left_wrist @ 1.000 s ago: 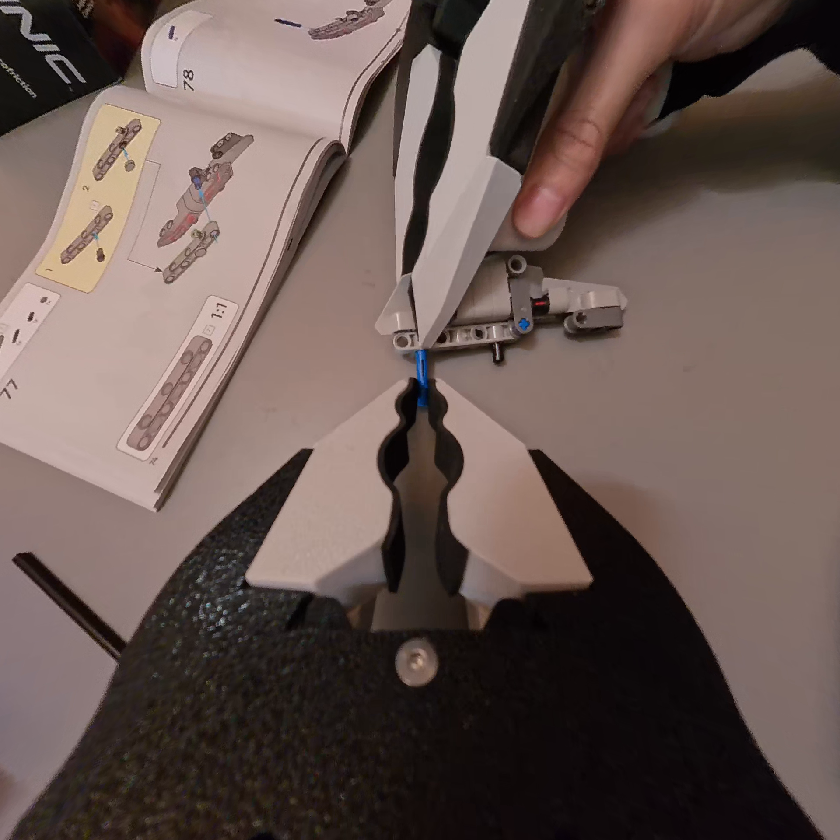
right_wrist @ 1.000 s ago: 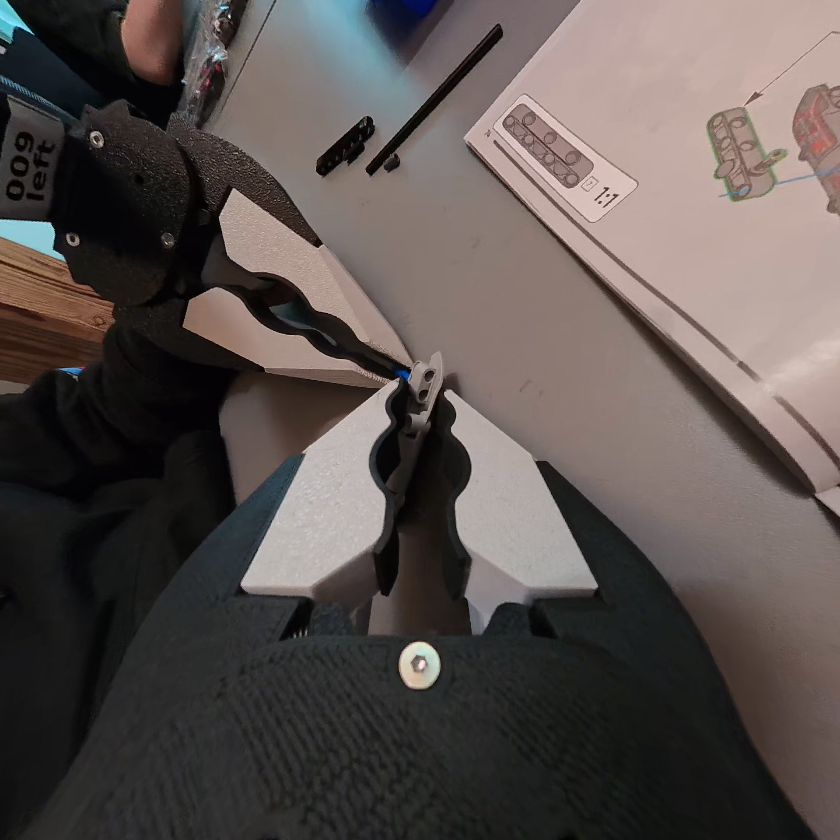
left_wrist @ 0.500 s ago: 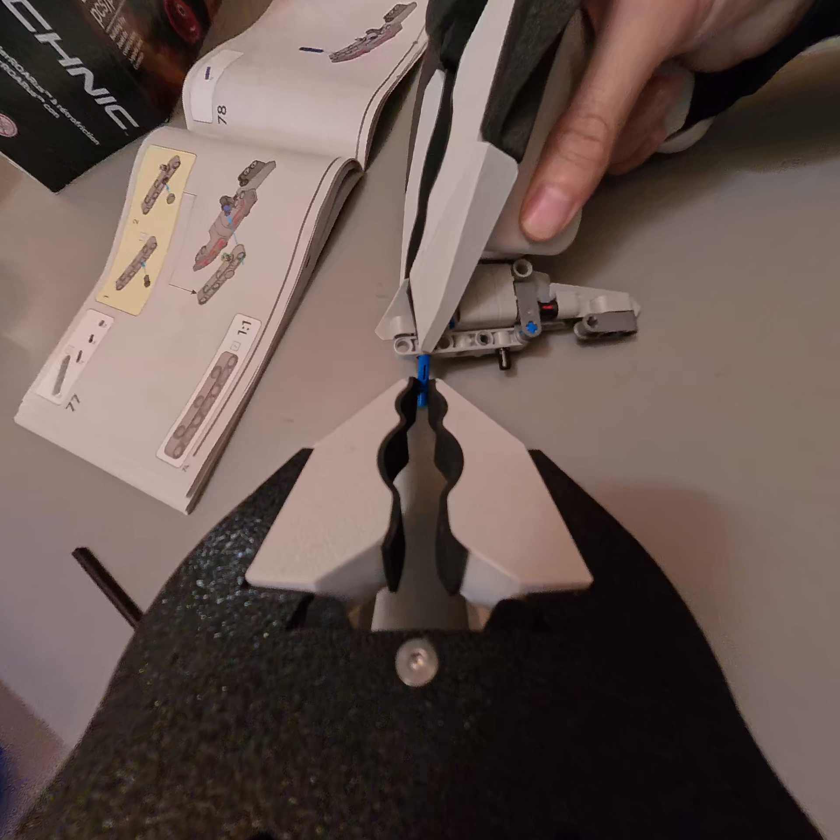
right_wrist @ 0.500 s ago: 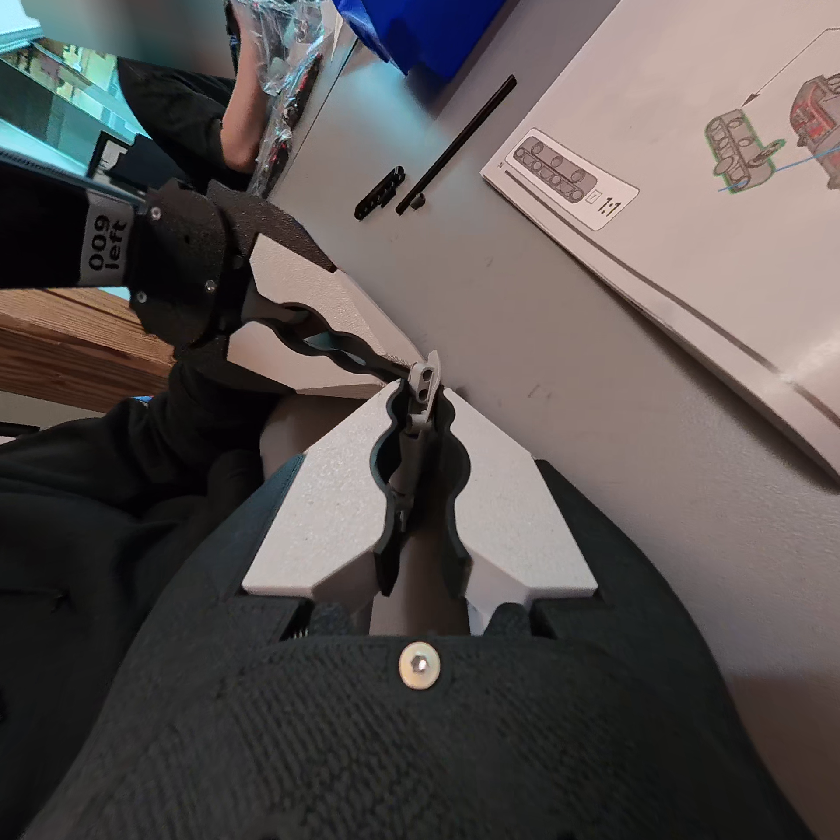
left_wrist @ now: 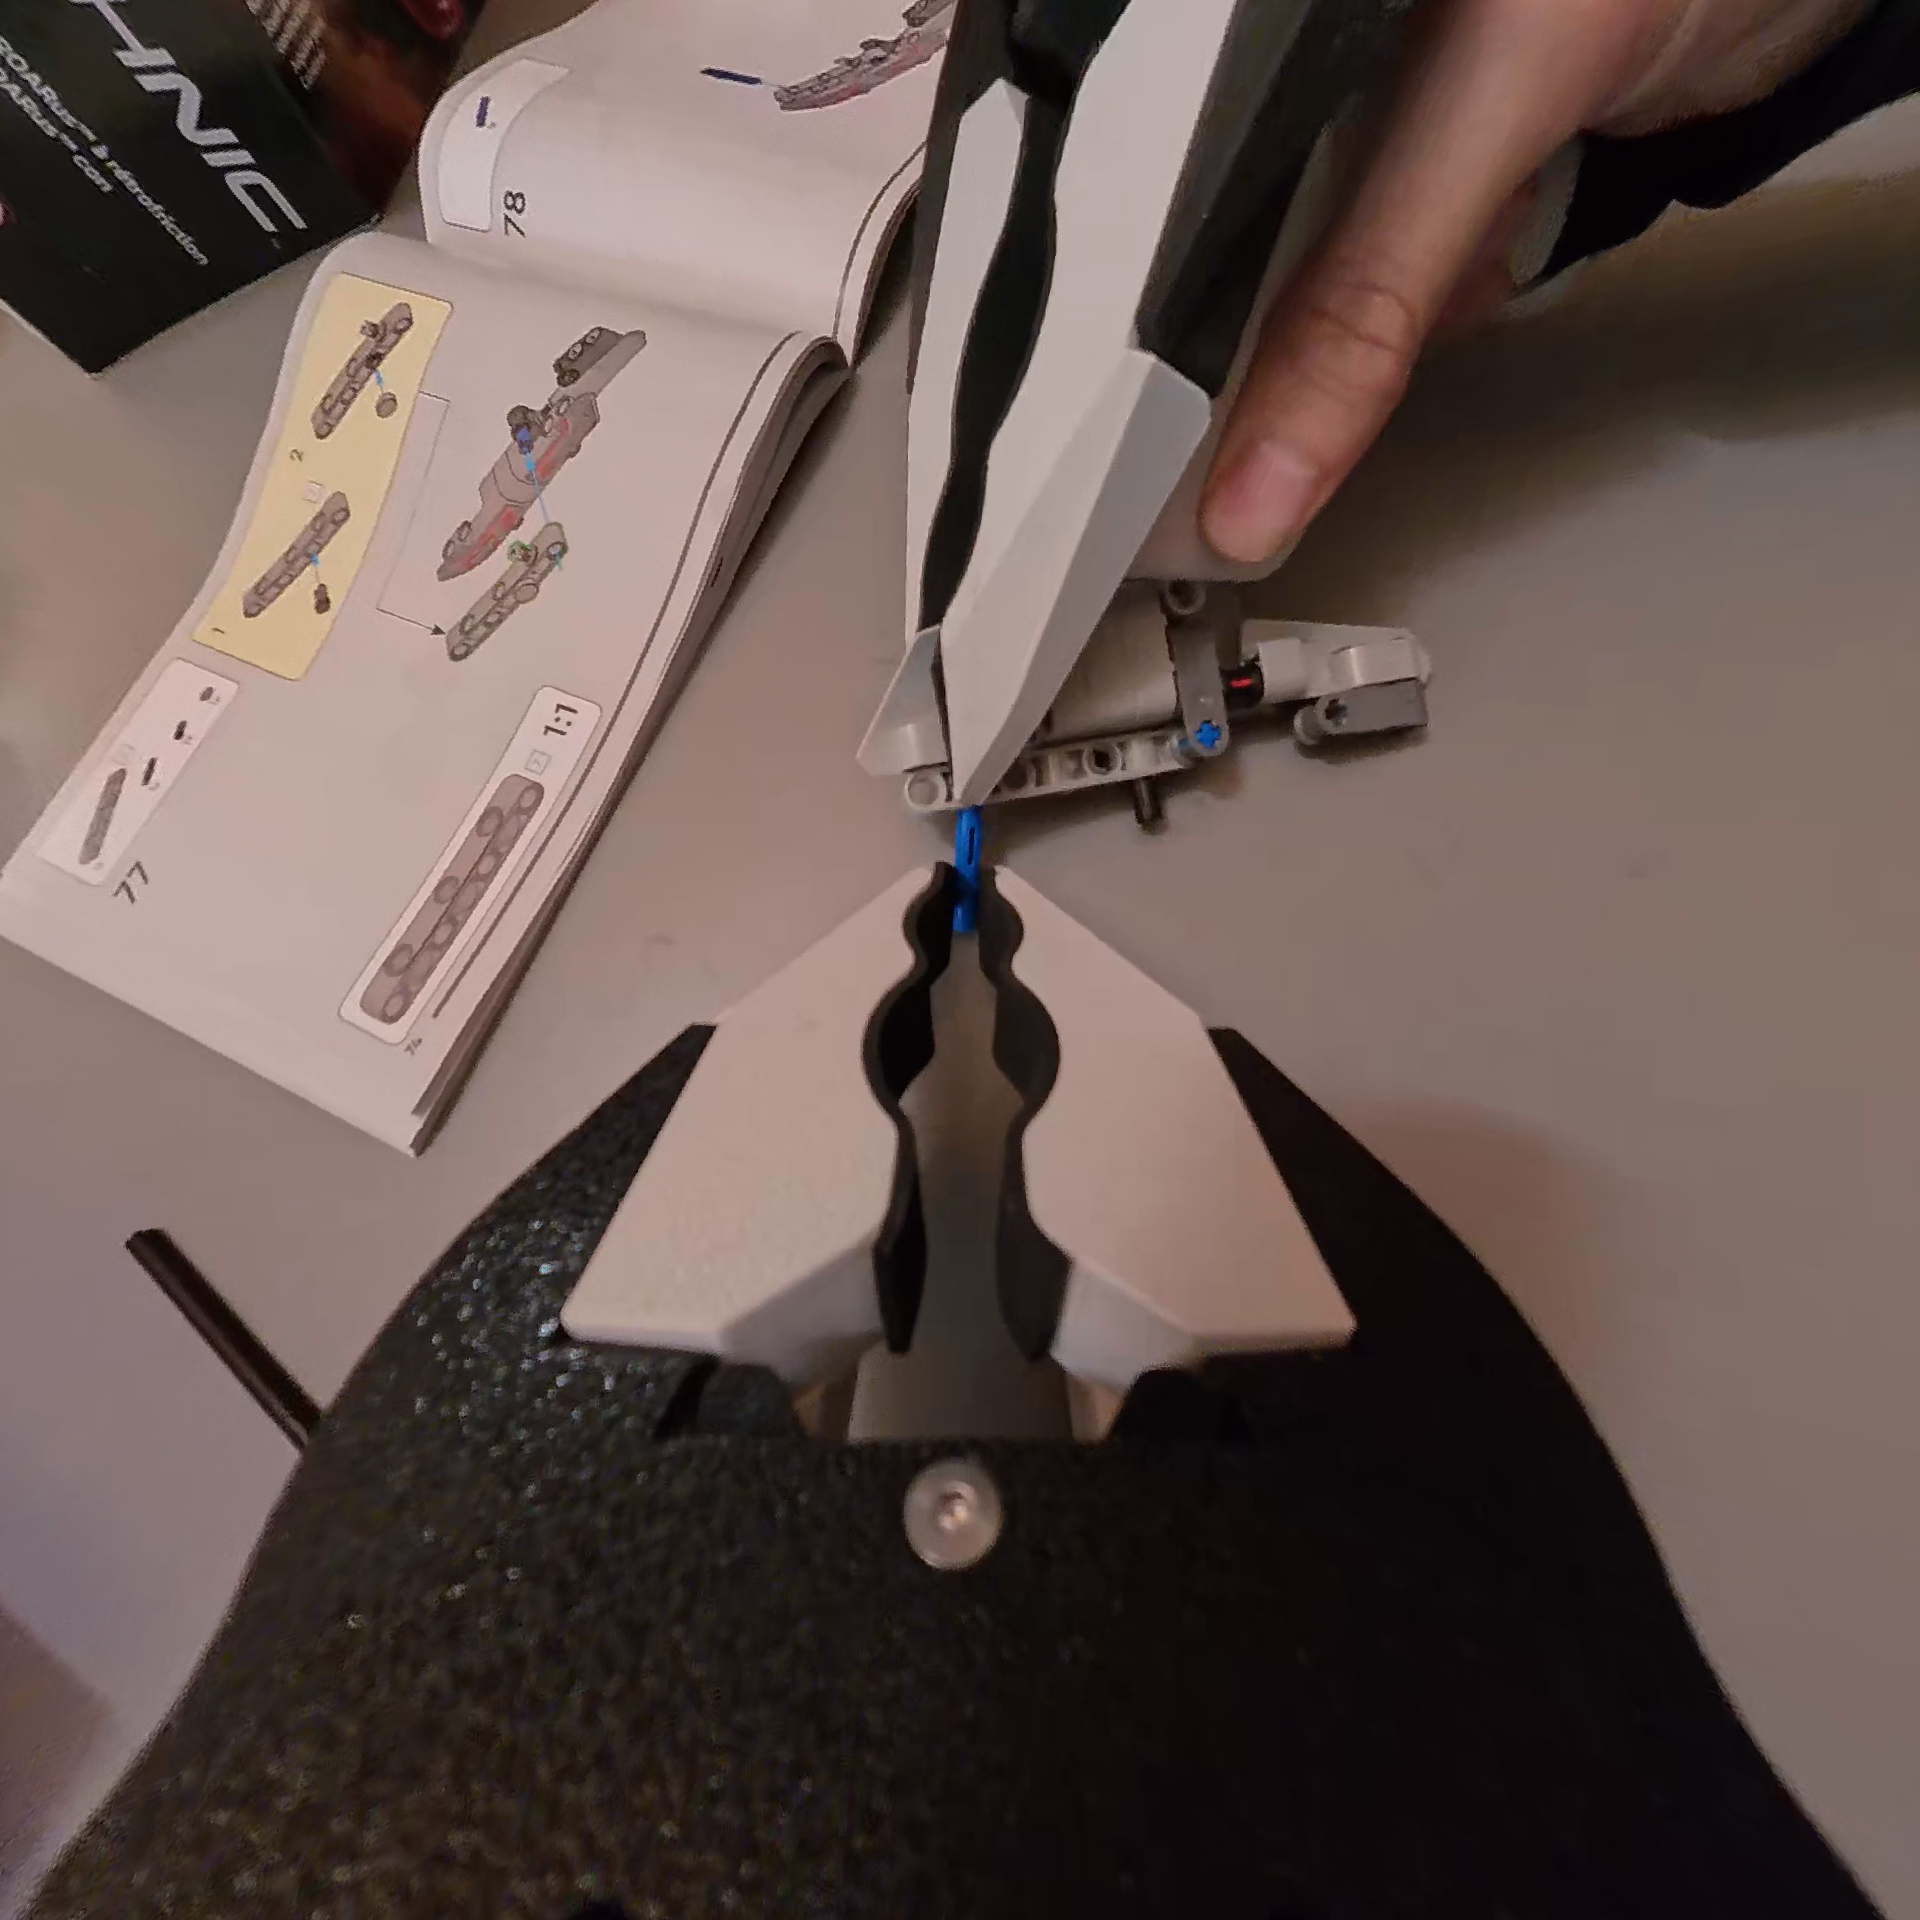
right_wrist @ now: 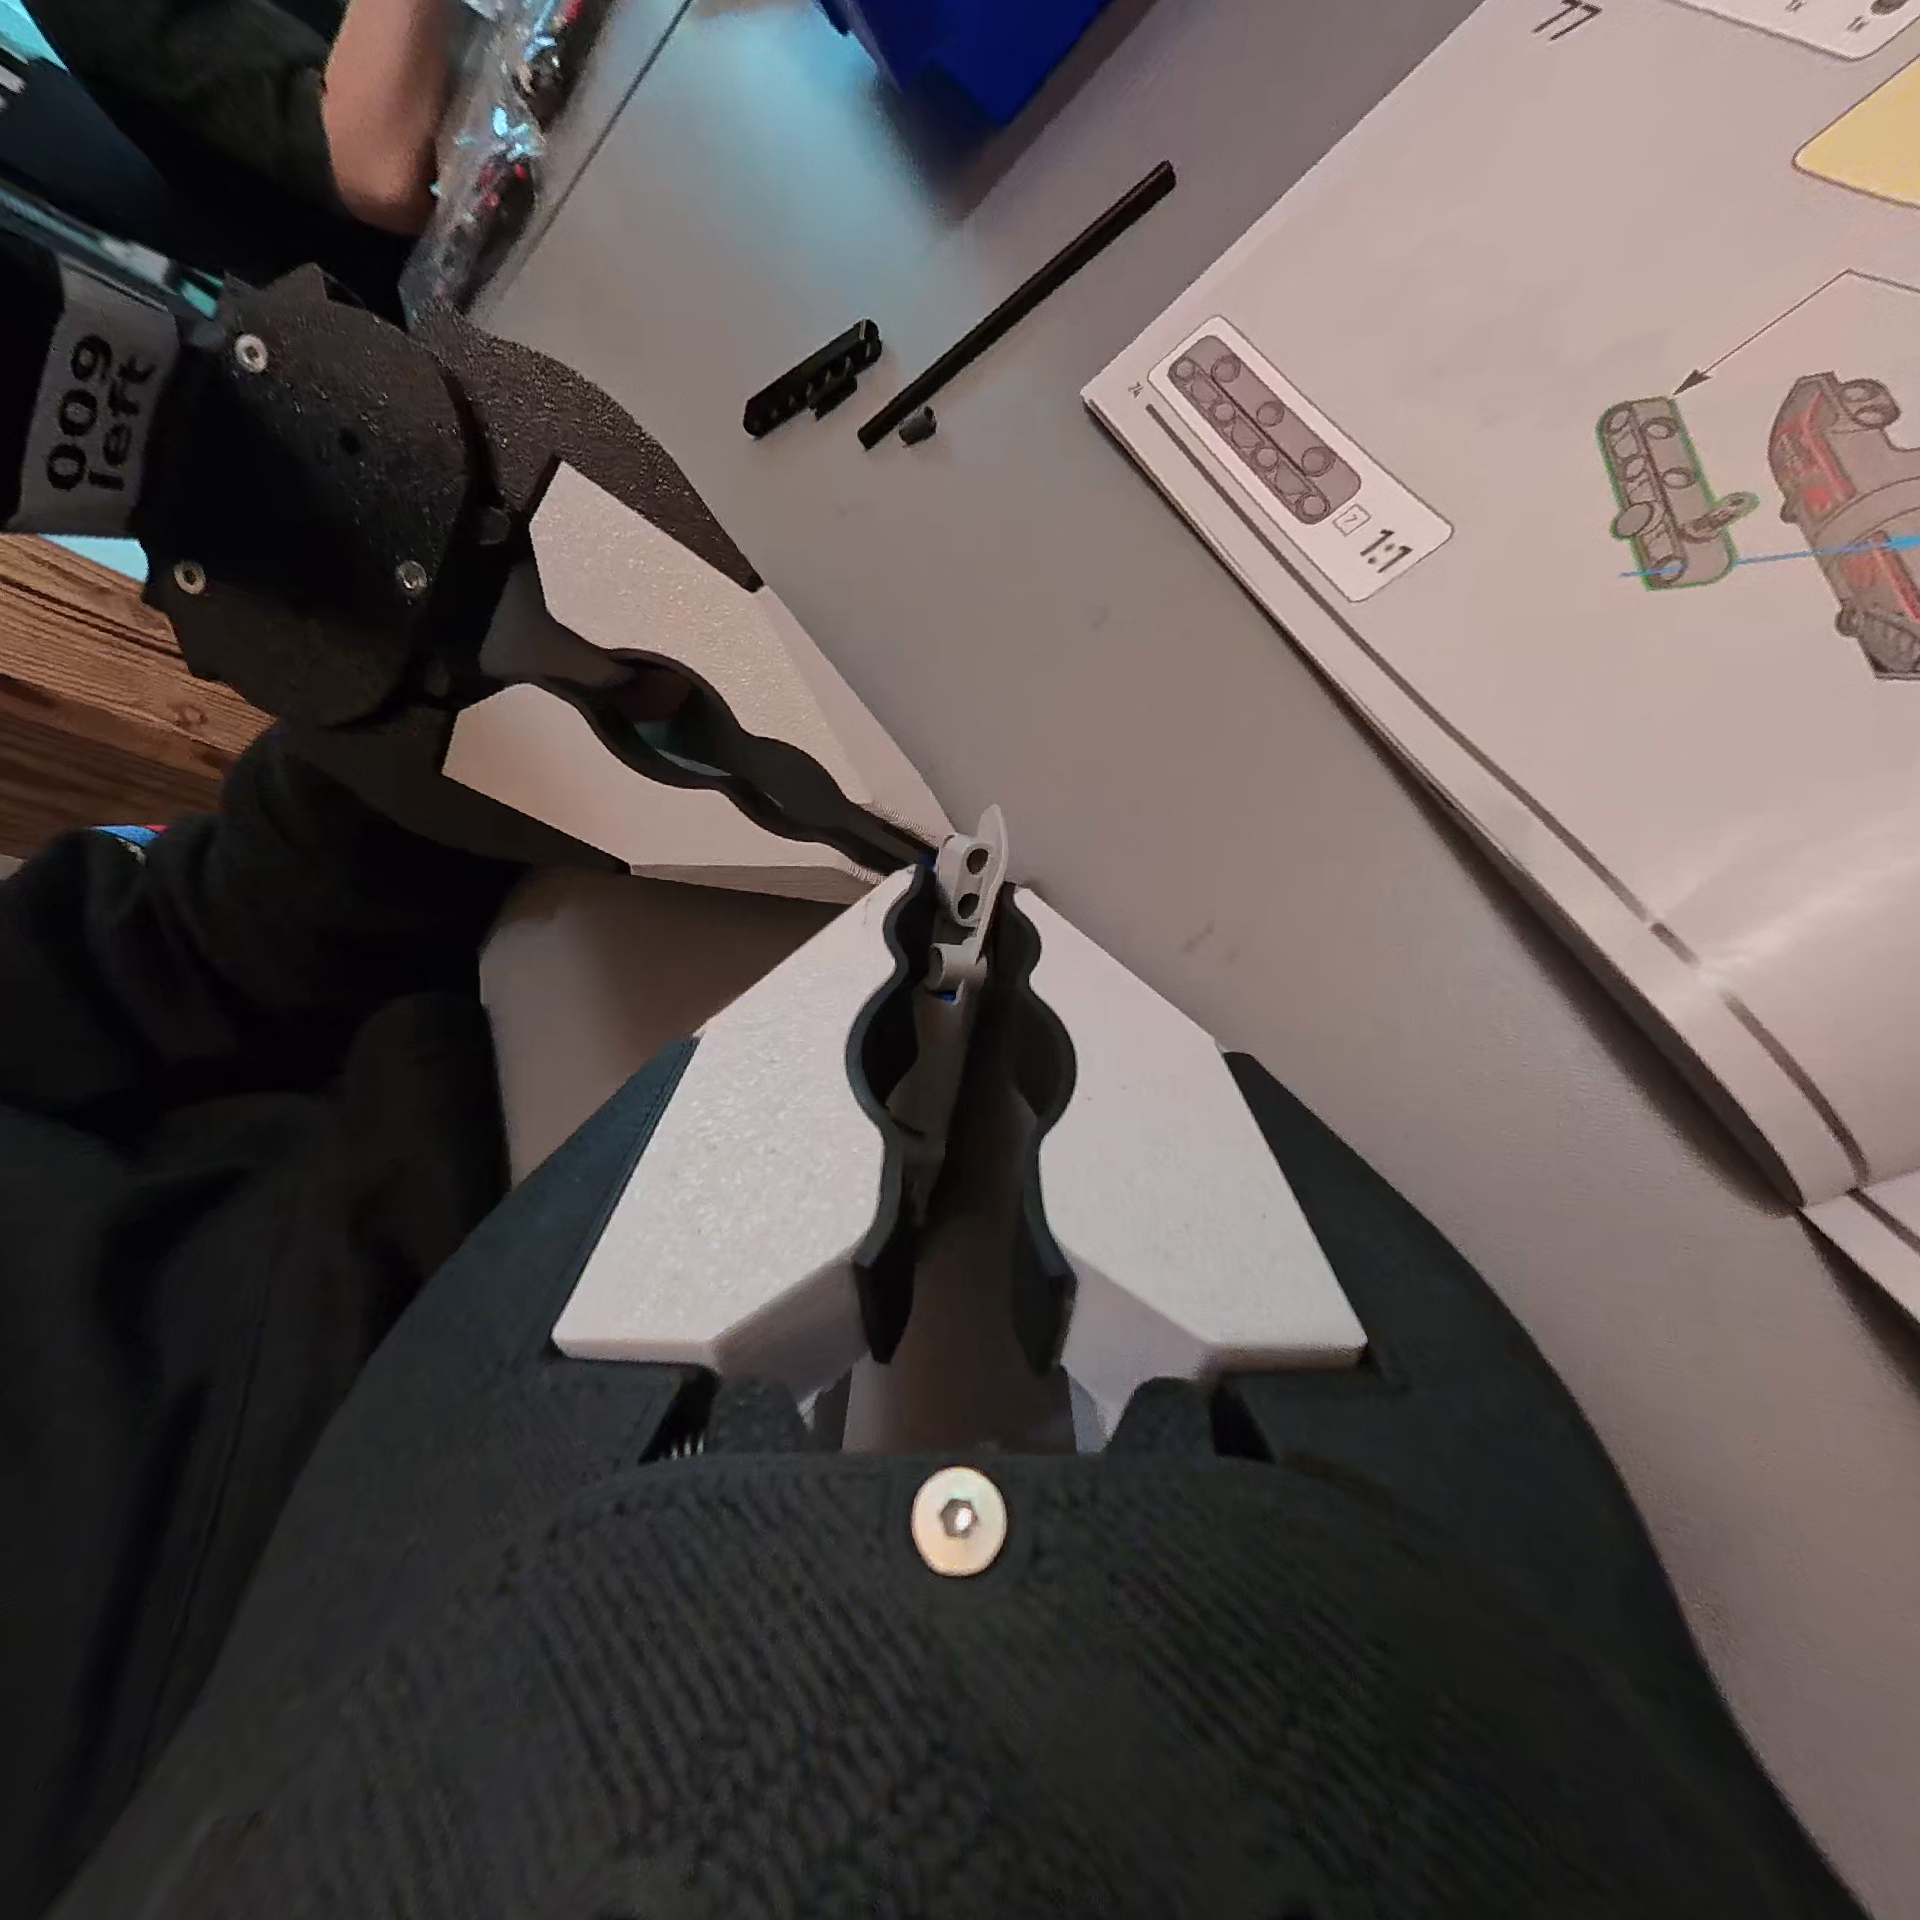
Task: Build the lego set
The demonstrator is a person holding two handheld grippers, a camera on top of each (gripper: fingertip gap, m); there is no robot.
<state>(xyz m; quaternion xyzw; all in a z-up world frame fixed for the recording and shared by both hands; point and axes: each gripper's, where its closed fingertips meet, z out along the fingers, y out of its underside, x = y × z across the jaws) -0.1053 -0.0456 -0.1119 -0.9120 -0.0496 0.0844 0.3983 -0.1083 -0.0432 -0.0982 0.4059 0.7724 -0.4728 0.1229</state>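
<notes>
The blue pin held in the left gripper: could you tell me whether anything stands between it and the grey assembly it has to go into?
Nothing visible does. The blue pin, pinched by the left gripper, already meets the lower edge of the grey assembly. The right gripper clamps that assembly just above the spot, beside the pin's path, not across it.

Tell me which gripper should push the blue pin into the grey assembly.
Left. The left gripper already pinches the blue pin, its far end at the grey assembly. The right gripper is shut on that assembly, steadying it, so it likely should only brace.
</notes>
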